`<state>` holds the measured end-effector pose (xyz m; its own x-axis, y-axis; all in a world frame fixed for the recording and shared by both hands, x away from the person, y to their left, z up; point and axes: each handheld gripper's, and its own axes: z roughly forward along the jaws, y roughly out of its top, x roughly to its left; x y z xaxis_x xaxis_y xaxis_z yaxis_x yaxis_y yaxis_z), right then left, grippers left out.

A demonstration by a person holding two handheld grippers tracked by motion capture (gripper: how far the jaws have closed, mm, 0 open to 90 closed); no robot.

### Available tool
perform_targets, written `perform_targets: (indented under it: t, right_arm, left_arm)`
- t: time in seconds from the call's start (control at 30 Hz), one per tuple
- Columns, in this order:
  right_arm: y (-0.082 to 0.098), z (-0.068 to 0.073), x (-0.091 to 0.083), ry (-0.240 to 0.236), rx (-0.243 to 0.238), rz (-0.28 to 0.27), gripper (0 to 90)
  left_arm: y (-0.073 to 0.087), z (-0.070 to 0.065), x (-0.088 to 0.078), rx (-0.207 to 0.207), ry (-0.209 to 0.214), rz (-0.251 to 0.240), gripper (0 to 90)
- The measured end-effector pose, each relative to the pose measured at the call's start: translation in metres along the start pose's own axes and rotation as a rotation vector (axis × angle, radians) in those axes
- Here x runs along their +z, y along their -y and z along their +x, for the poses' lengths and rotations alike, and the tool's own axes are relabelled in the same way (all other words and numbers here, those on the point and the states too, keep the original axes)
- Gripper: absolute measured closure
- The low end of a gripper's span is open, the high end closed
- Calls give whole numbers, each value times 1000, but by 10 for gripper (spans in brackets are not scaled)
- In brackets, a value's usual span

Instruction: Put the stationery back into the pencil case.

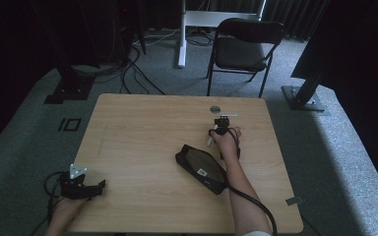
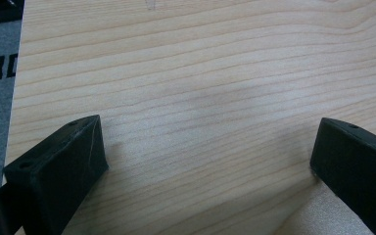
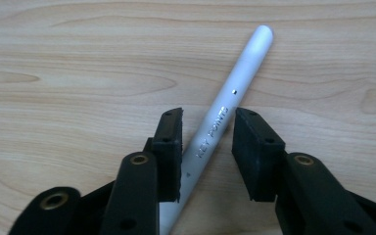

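A silver-white pen (image 3: 235, 83) printed "KEY POINTS" lies slantwise on the wooden table (image 1: 142, 142). My right gripper (image 3: 208, 117) straddles it, one jaw on each side with a narrow gap to the barrel, so it is open around the pen. In the high view that gripper (image 1: 220, 129) is right of the table's centre, with the pen's end (image 1: 209, 139) showing beside it. A black pencil case (image 1: 200, 168) lies just in front of it, by the person's forearm. My left gripper (image 1: 101, 187) rests at the near left corner, its jaws wide open over bare wood (image 2: 210, 142).
A small round grey disc (image 1: 215, 109) and a thin white stick (image 1: 229, 115) lie just beyond the right gripper. A black chair (image 1: 243, 44) stands past the table's far edge. Cables trail on the carpet at the back left.
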<state>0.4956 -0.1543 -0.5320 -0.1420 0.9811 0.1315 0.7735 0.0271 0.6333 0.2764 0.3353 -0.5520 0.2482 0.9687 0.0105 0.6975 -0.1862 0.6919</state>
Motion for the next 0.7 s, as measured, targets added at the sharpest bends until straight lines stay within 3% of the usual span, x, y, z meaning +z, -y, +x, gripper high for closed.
perform_targets:
  t: [0.23, 0.43, 0.7]
  right_arm:
    - [1, -4, -2, 8, -32, 9, 774]
    - [2, -6, -4, -2, -76, 16, 783]
    - [4, -11, -7, -32, -55, 20, 784]
  left_arm:
    - [0, 0, 0, 0, 0, 0, 1]
    - [0, 0, 0, 0, 0, 0, 1]
    - [0, 0, 0, 0, 0, 0, 1]
